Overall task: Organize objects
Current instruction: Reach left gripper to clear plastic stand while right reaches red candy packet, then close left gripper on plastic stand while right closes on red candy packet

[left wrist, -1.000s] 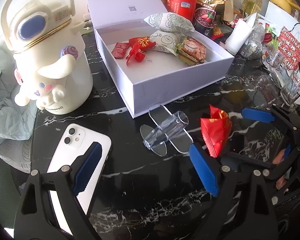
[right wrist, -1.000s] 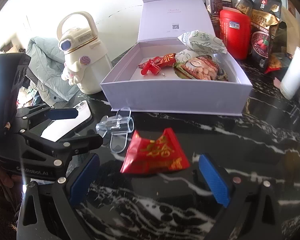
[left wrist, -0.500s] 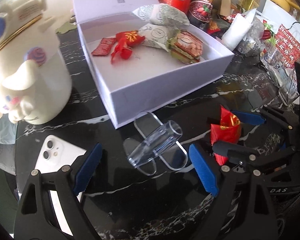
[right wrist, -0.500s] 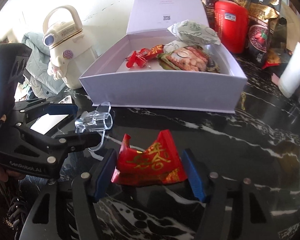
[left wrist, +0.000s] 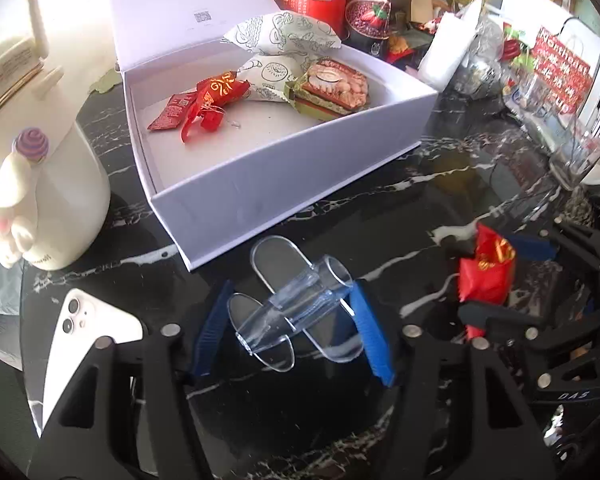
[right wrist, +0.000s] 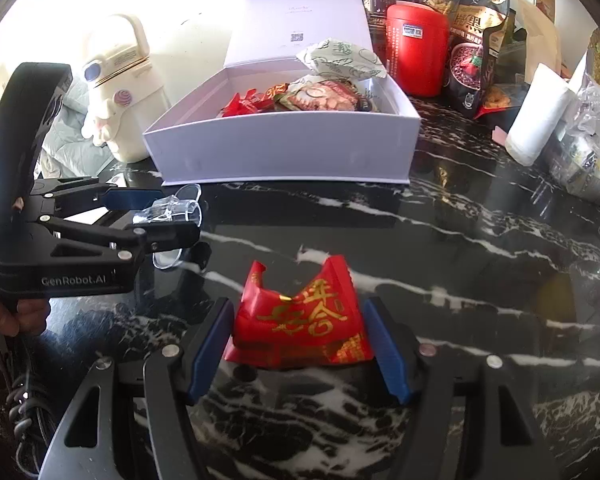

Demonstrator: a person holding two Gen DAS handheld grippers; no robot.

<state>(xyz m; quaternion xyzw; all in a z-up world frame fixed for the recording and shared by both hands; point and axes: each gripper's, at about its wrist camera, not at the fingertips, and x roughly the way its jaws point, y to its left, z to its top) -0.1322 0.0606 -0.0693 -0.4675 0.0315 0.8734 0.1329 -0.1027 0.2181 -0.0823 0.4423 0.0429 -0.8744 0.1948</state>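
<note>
A clear plastic holder (left wrist: 296,312) lies on the black marble table (left wrist: 380,232) in front of the open white box (left wrist: 260,200). My left gripper (left wrist: 292,330) is closing around it, and the blue pads (left wrist: 370,332) meet its sides. In the right wrist view the left gripper (right wrist: 160,216) sits at the left with the clear holder (right wrist: 172,210) between its fingers. My right gripper (right wrist: 300,344) is shut on a red snack packet (right wrist: 300,316) just above the table. The left wrist view shows that red packet (left wrist: 486,272) at the right, in the right gripper (left wrist: 500,276).
The white box (right wrist: 280,148) holds several snack packets, its lid standing up behind. A cream character bottle (left wrist: 40,160) and a white phone (left wrist: 88,344) lie to the left. A red canister (right wrist: 416,56), snack bags, a paper roll (right wrist: 540,120) and a glass (left wrist: 576,160) crowd the back and right.
The left gripper came forward over the clear holder and its jaws narrowed onto it. The right gripper shut on the red packet and shifted closer to the box.
</note>
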